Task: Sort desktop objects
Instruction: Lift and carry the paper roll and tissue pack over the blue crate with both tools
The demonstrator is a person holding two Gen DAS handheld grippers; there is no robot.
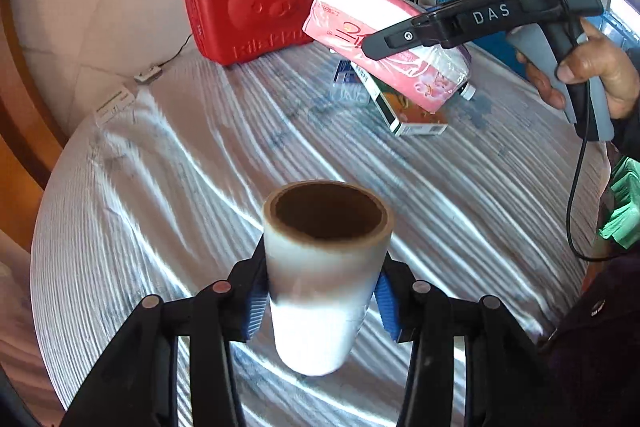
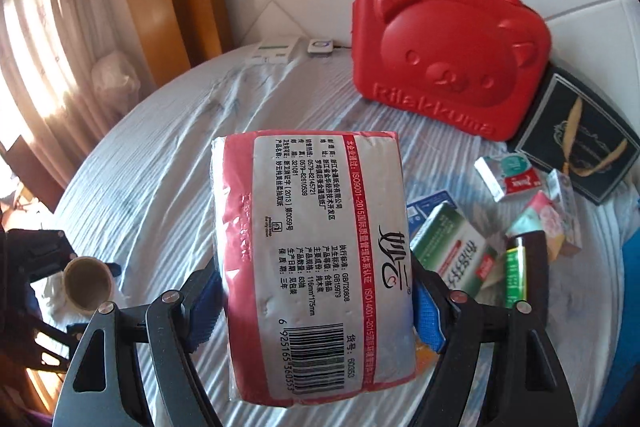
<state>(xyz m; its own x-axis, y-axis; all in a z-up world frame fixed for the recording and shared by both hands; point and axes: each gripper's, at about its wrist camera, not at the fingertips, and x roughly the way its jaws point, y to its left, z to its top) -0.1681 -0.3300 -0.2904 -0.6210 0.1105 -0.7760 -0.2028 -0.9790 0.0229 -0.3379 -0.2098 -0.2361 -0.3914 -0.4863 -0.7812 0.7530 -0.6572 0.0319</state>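
Two grippers are both loaded above the round table [image 1: 160, 167] with its white striped cloth: the left gripper [image 1: 322, 301] clamps a roll of clear film [image 1: 324, 267] on a cardboard core between its blue pads [image 1: 256, 307], held upright over the near part of the table, while the right gripper [image 2: 316, 311] grips a pink tissue pack [image 2: 312, 259] lifted over the small boxes [image 2: 456, 251] near the red bear case [image 2: 448, 47]
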